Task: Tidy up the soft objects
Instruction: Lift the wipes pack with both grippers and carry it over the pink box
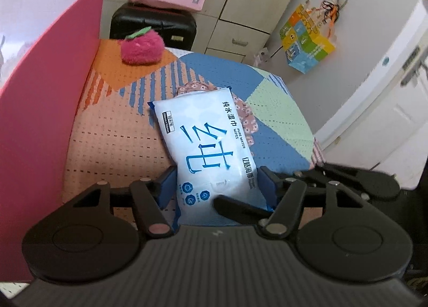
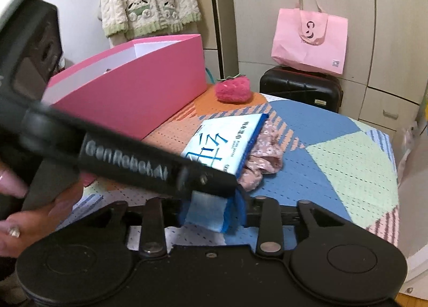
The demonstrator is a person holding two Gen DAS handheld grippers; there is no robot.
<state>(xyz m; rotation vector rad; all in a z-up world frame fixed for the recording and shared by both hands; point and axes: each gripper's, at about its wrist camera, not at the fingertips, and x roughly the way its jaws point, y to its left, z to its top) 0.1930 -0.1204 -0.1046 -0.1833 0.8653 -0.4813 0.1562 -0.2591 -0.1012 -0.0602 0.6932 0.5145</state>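
Both tongs meet at our pack of wipes (image 1: pixel 211 146) beside the pink box (image 2: pixel 139 87) on the desk (image 1: pixel 278 119): left tongs (image 1: pixel 217 186) loosely astride its near end, right tongs (image 2: pixel 214 213) slightly apart.

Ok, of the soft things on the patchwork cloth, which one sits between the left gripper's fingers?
The white-and-blue pack of wet wipes. The fuzzy pink strawberry plush sits far back by the pink box, and the pink floral fabric piece lies under the pack.
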